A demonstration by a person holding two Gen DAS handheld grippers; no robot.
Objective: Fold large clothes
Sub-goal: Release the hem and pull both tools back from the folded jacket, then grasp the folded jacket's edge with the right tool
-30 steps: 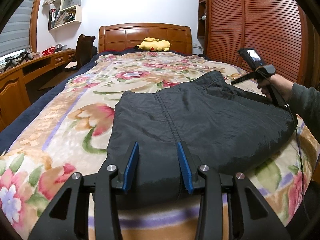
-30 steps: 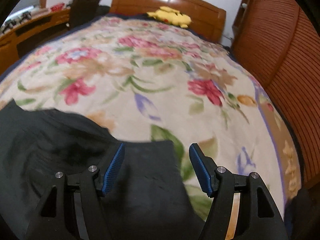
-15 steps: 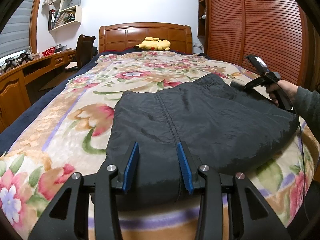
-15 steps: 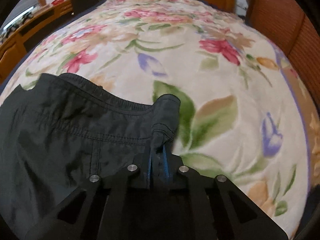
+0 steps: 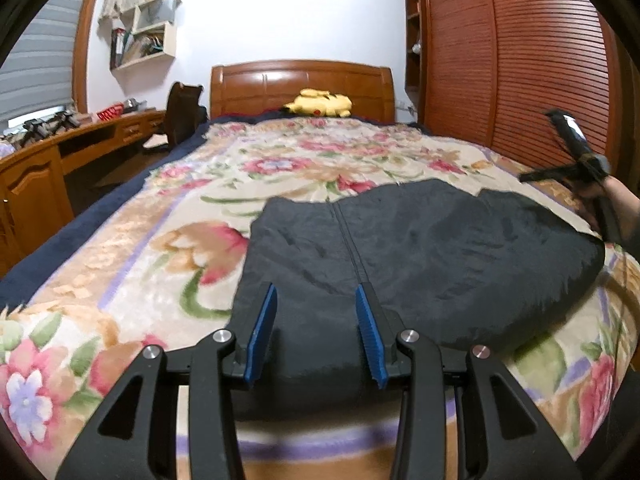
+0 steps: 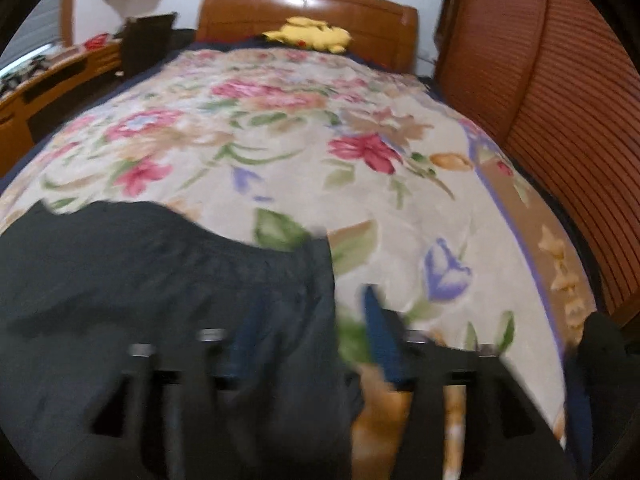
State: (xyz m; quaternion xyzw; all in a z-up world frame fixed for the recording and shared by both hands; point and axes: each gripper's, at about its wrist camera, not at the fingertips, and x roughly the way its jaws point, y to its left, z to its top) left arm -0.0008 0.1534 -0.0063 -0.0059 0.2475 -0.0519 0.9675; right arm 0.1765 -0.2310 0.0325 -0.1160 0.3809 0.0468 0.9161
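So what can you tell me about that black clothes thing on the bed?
The garment is dark charcoal, a thin, faintly creased fabric with a seam down its middle and a gathered waistband at the far edge. It lies folded flat on the floral blanket. The left gripper hovers open over its near edge; nothing grips it.

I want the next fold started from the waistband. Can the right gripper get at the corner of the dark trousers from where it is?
Probably yes. The right gripper hangs open just above the dark trousers, its jaws having just been opening, nothing between them; only floral blanket lies beyond.
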